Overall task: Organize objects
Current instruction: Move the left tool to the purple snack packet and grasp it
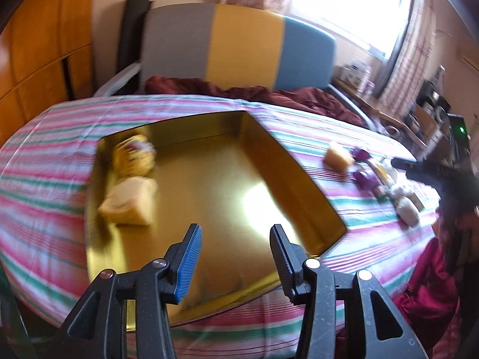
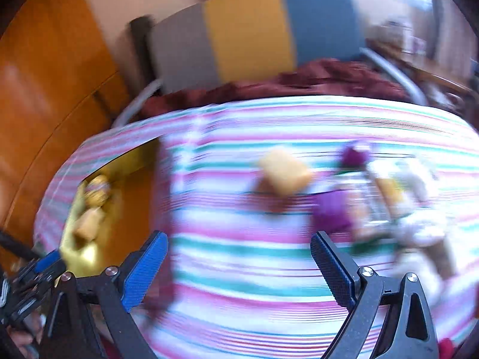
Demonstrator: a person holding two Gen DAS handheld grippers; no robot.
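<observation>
Because the shallow gold metal tray (image 1: 287,161) lies open on the pink, green and white striped bedcover (image 1: 60,161), it reads as the collecting place for the small wrapped snacks, and two are already in it — a yellow printed packet (image 1: 134,157) against the far-left wall and a pale clear-wrapped bun (image 1: 128,202) just in front of it, tucked to one side so most of the floor stays free. The left gripper (image 1: 235,257) hangs over the tray's near edge with its fingers partly apart and nothing between them, which suggests it has nothing to carry just now. The right gripper (image 2: 239,269) is over bare striped cloth, its jaws spread wide and empty, pointed toward the loose pile to the right of the tray. Nearest to it lies a yellow sponge-like cake piece (image 2: 284,173), standing apart from the rest; beyond are purple wrapped sweets (image 2: 333,209) and pale white packets (image 2: 419,224), bunched close together, though blur hides their exact shapes. Wide jaws probably suit the cake's bulk — it looks the likeliest next pick. Most of the sorting seems yet to be done.
</observation>
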